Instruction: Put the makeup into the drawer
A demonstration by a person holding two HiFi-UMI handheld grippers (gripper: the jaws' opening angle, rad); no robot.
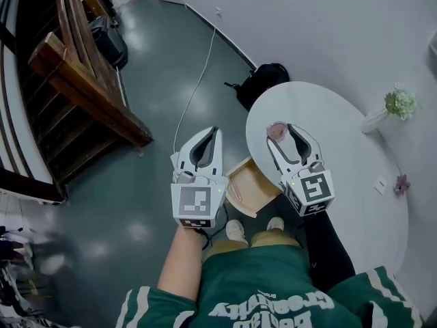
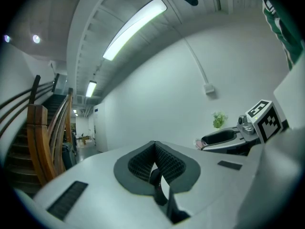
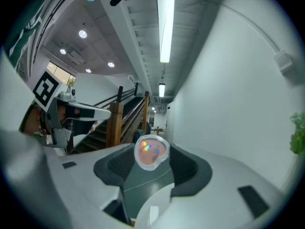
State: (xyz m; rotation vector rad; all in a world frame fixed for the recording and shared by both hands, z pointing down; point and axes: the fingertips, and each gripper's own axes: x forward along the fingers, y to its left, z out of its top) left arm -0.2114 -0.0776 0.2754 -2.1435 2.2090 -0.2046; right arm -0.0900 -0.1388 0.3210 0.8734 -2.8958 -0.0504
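Observation:
A round pink makeup compact point(image 1: 276, 131) with a clear rim sits between the fingertips of my right gripper point(image 1: 281, 130), over the left edge of the round white table point(image 1: 355, 203). In the right gripper view the compact point(image 3: 151, 151) stands upright at the tips, both pads pressed on it. My left gripper point(image 1: 212, 132) hangs over the floor to the left, jaws together with nothing in them; its tips point(image 2: 155, 145) meet in the left gripper view. A light wooden drawer point(image 1: 247, 186) lies open below, between the two grippers, near the person's shoes.
A black backpack point(image 1: 263, 84) and a white cable point(image 1: 194, 87) lie on the grey floor beyond the table. A wooden staircase point(image 1: 82, 80) fills the upper left. A white vase of pale flowers point(image 1: 398, 104) stands at the table's far right.

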